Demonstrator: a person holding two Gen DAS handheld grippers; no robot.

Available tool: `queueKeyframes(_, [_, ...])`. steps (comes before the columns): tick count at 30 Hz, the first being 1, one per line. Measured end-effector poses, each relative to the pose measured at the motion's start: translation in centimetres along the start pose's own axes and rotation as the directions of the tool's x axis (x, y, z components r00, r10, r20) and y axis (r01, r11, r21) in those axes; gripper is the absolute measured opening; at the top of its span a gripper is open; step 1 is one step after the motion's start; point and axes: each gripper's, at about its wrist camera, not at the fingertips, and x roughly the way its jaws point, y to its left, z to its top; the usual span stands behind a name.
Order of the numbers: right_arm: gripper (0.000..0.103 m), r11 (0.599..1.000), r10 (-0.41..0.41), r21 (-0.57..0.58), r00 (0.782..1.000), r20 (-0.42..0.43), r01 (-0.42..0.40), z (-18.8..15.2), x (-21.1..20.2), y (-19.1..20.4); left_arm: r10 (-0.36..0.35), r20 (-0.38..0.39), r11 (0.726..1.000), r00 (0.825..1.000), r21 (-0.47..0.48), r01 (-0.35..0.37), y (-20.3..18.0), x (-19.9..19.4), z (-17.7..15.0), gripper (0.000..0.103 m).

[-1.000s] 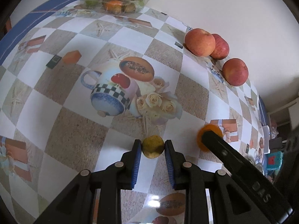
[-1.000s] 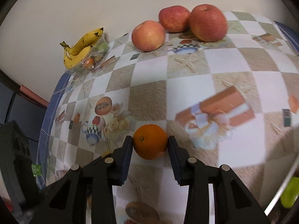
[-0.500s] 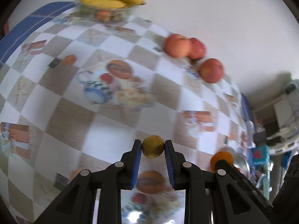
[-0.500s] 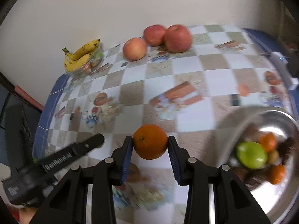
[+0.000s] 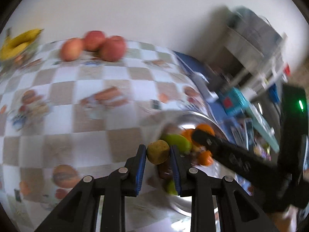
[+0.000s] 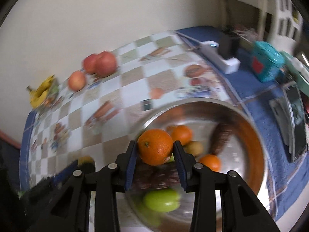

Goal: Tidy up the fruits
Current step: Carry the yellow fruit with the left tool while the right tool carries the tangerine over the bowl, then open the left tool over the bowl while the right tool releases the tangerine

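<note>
Left gripper [image 5: 158,152]: blue pads clamped on a small yellow-brown fruit [image 5: 158,151], one pad each side, fruit held off the table at the near rim of the steel bowl [image 6: 253,127]. Right gripper [image 6: 155,150]: closed on an orange [image 6: 155,147], held over the bowl's left-hand part, above the contents.

Bowl contents, right wrist view – two more oranges [image 6: 182,134], a green apple [image 6: 161,200] at the near side, a small brownish fruit [image 6: 196,147], a dark reddish oblong item [image 6: 220,141]; type of the last can't be told, blurred.

Bowl sits on the checked tablecloth [image 6: 108,135] towards its blue-bordered end. Three red apples [image 5: 113,47] grouped at the far edge by the wall, well apart from the bowl. Bananas [image 6: 40,92] further along that edge, on a clear tray w/ other fruit under – blurred.

Beyond the bowl: white power strip [image 6: 220,57], teal box [image 6: 267,65]. Both views motion-blurred
</note>
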Motion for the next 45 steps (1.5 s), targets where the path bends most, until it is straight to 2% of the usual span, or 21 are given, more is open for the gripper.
queueKeyframes(4, [0.040,0.997,-0.014,0.074,1.000,0.008,0.014,0.4,0.2,-2.7,-0.026,-0.028,0.998,0.999,0.056,0.028,-2.3,1.7,-0.5,0.027])
queueKeyframes(12, [0.040,0.993,-0.021,0.117,0.999,-0.030,0.025,0.5,1.9,-4.4,0.028,-0.046,0.999,0.999,0.048,-0.025,-2.0,4.3,-0.7,0.027])
queueKeyframes(24, [0.040,0.996,-0.022,0.088,0.996,-0.088,0.030,0.1,3.1,-3.7,0.071,-0.053,0.996,0.996,0.065,-0.067,-1.9,5.8,-0.9,0.028])
queueKeyframes(36, [0.041,0.996,-0.044,0.072,0.994,-0.099,0.051,0.0,3.6,-3.4,0.059,-0.088,0.997,0.994,0.046,-0.055,-1.8,6.2,-1.0,0.029])
queueKeyframes(45, [0.050,0.997,-0.049,0.058,0.995,-0.087,0.054,-0.3,3.4,-2.9,0.051,-0.080,0.998,0.995,0.050,-0.047,-1.7,4.8,-1.4,0.030])
